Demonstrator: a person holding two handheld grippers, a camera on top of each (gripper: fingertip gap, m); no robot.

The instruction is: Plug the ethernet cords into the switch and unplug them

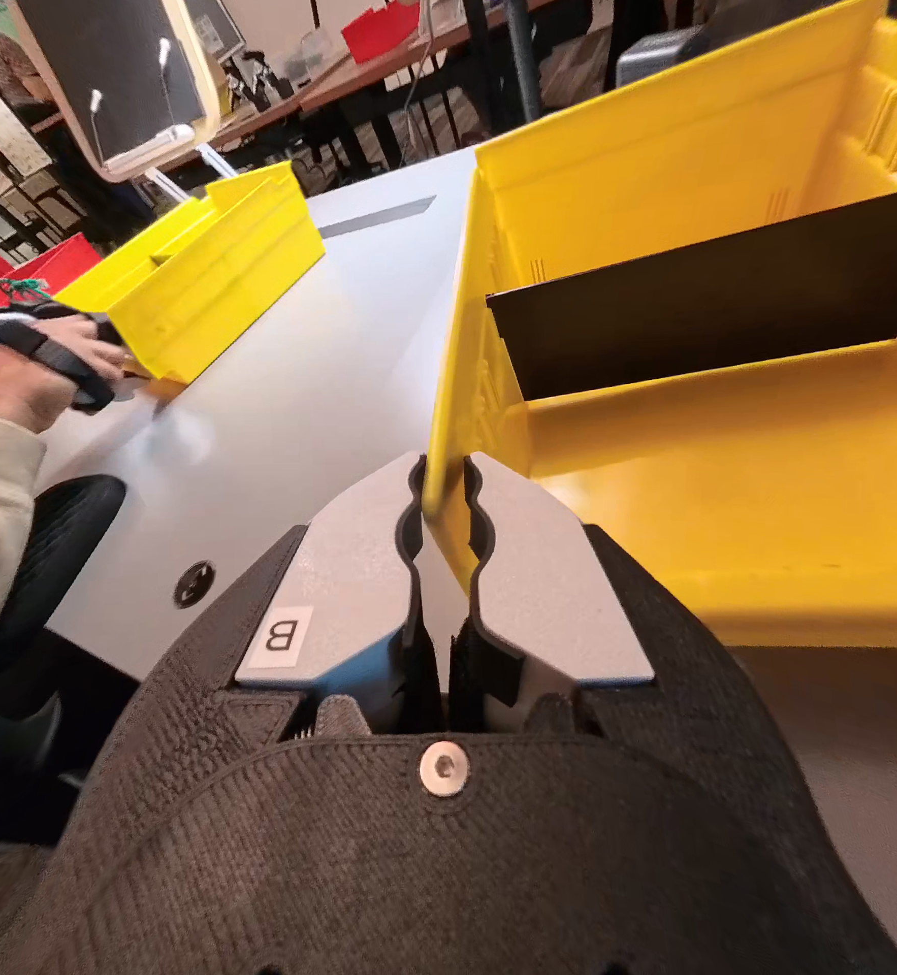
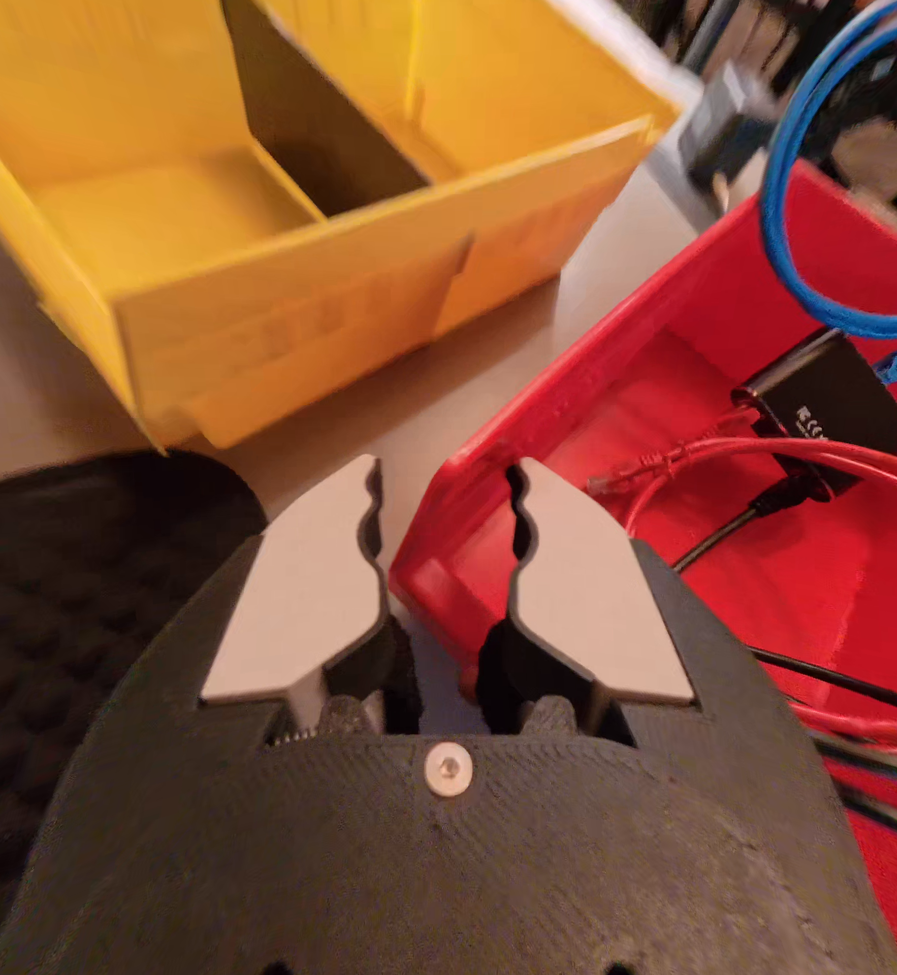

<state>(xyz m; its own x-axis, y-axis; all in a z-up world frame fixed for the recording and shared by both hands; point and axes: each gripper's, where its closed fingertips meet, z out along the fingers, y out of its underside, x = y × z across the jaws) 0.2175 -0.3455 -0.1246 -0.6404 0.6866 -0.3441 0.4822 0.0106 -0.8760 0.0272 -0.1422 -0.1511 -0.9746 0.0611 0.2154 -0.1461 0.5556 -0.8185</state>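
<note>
In the right wrist view a black switch (image 2: 826, 406) lies in a red bin (image 2: 541, 401) with a red ethernet cord (image 2: 710, 451), a thin black cable (image 2: 721, 533) and a blue ethernet cord (image 2: 784, 221) looping over the far rim. My right gripper (image 2: 446, 469) is closed on the red bin's near corner wall, one finger outside and one inside. My left gripper (image 1: 444, 464) is shut on the side wall of a large yellow bin (image 1: 699, 475) that has a black divider (image 1: 699, 295). No cord is in either gripper.
A second yellow bin (image 1: 198, 274) stands on the white table (image 1: 304, 395), with the person's other hand (image 1: 19, 369) beside it. In the right wrist view a yellow bin with a dark divider (image 2: 277, 316) sits ahead. A black mesh chair back (image 2: 93, 607) is at the table's edge. Left tips to right tips: about 30 cm.
</note>
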